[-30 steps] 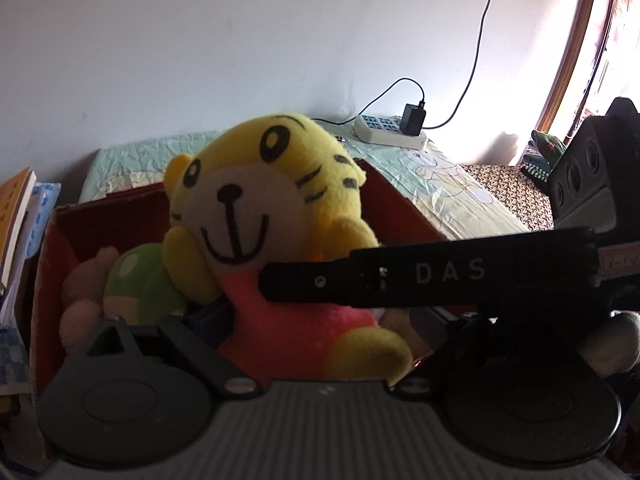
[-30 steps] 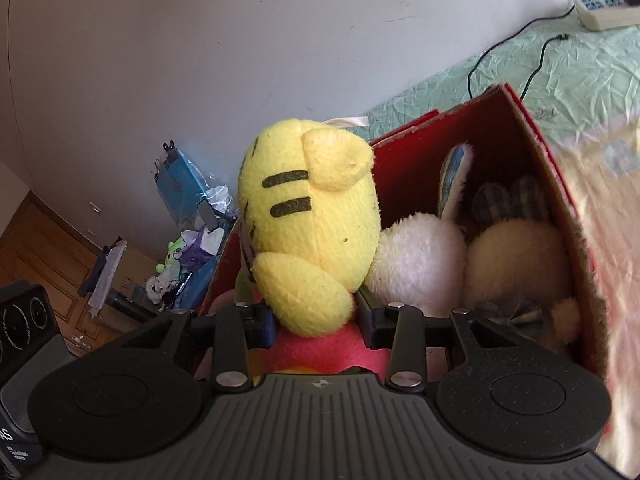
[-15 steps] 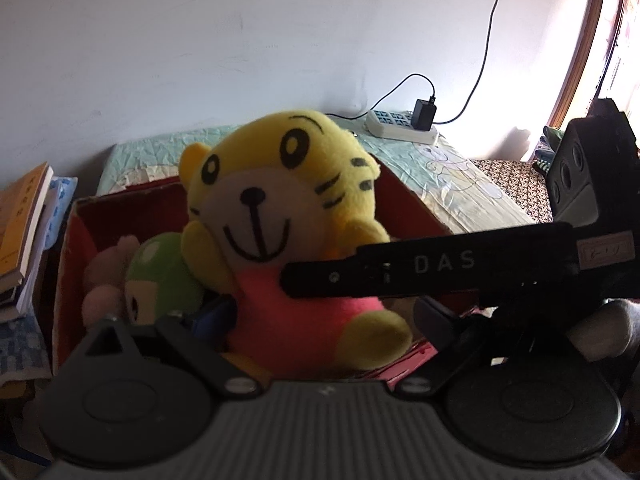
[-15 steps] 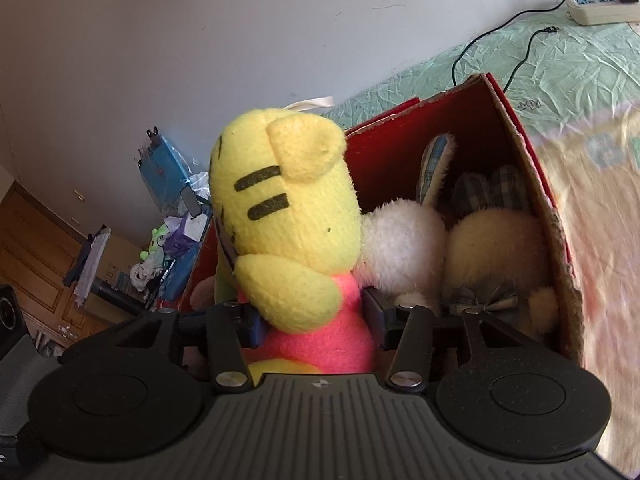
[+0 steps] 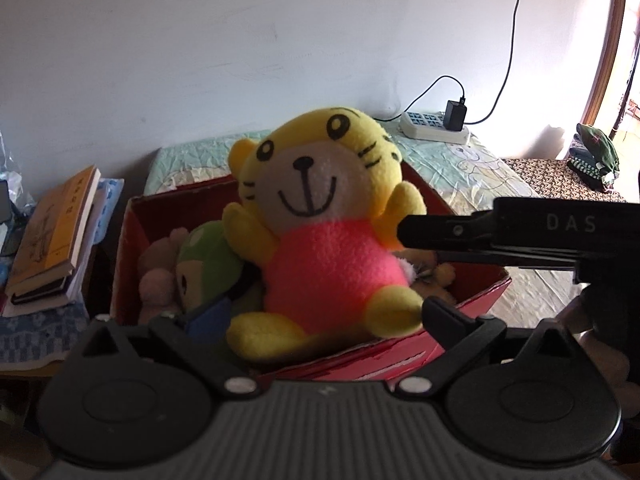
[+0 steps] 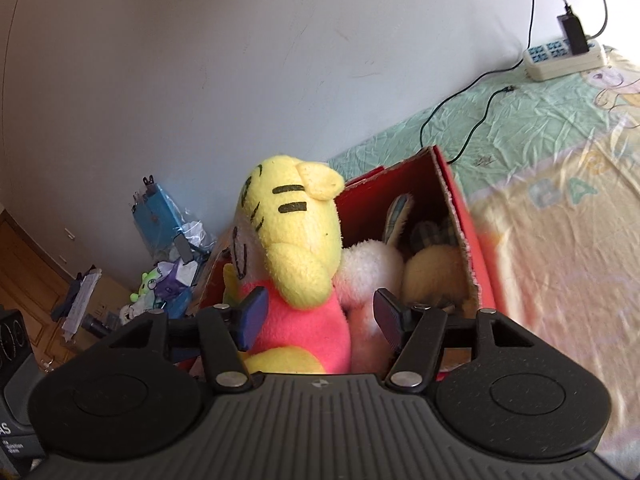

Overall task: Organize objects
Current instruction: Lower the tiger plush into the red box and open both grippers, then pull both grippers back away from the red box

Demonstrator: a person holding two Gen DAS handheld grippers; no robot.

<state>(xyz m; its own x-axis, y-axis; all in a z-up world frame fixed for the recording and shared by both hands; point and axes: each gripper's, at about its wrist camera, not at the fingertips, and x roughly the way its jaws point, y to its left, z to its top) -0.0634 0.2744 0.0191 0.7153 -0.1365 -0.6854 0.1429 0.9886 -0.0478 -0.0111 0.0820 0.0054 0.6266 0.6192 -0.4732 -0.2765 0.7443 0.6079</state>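
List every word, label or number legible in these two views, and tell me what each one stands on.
"DAS": white letters on the black arm of the right claw, seen in the left wrist view.
"AS": partial white letters on a black device at the lower left edge of the right wrist view.
Orange-covered book on the stack: dark printing on the cover, too blurred to read.
Pale printed bedsheet: large faded letters, too washed out to read.

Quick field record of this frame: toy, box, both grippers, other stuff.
toy: yellow tiger plush in a pink shirt, upright in the box
box: red cardboard box, also holds a green plush and a white plush
right hand-held gripper: open, fingers either side of the tiger
left hand-held gripper: open
background: power strip, books
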